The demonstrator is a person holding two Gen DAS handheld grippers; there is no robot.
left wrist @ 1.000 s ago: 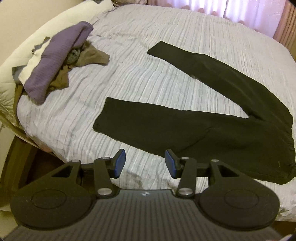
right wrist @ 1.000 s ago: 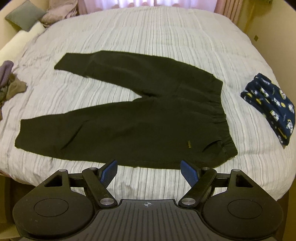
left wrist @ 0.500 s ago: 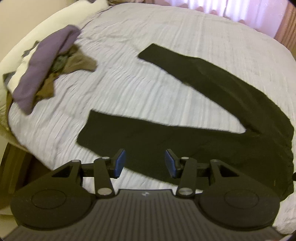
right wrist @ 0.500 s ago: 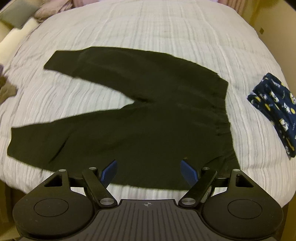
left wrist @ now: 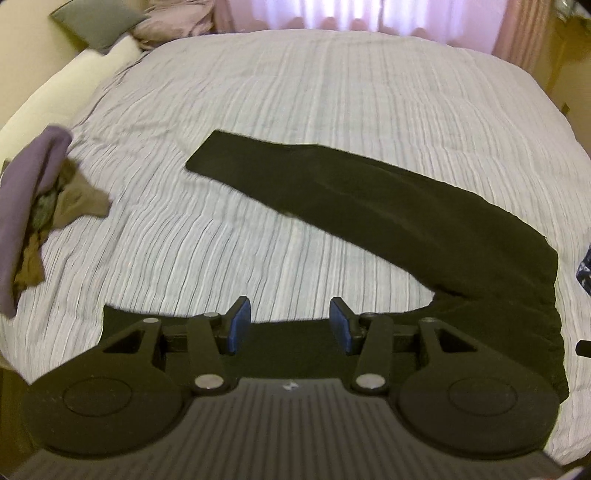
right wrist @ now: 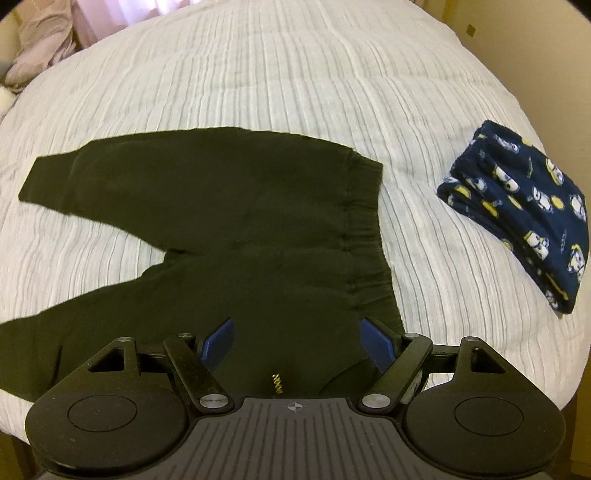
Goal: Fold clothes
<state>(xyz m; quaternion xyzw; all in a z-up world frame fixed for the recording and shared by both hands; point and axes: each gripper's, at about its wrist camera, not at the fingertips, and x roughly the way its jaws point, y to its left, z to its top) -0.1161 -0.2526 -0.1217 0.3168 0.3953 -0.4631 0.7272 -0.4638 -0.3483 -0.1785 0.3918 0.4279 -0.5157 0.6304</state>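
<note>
Black trousers [left wrist: 388, 218] lie flat on the bed with the legs spread in a V. In the right wrist view the trousers [right wrist: 236, 236] show their elastic waistband at the right and a small yellow logo near the camera. My left gripper [left wrist: 290, 325] is open and empty, over the upper edge of the near leg. My right gripper [right wrist: 295, 341] is open and empty, over the near hip part close to the waistband. I cannot tell whether either touches the cloth.
The bed [left wrist: 332, 92] has a striped pale cover. A pile of purple and olive clothes [left wrist: 33, 206] lies at its left edge. A folded navy patterned garment [right wrist: 517, 214] lies at the right. Pillows [left wrist: 118, 29] sit at the far left corner. Pink curtains hang behind.
Both grippers have moved forward and down over the trousers, which now fill the near view. The left view has swung right; the near leg now runs under the left gripper. Both stay open.
</note>
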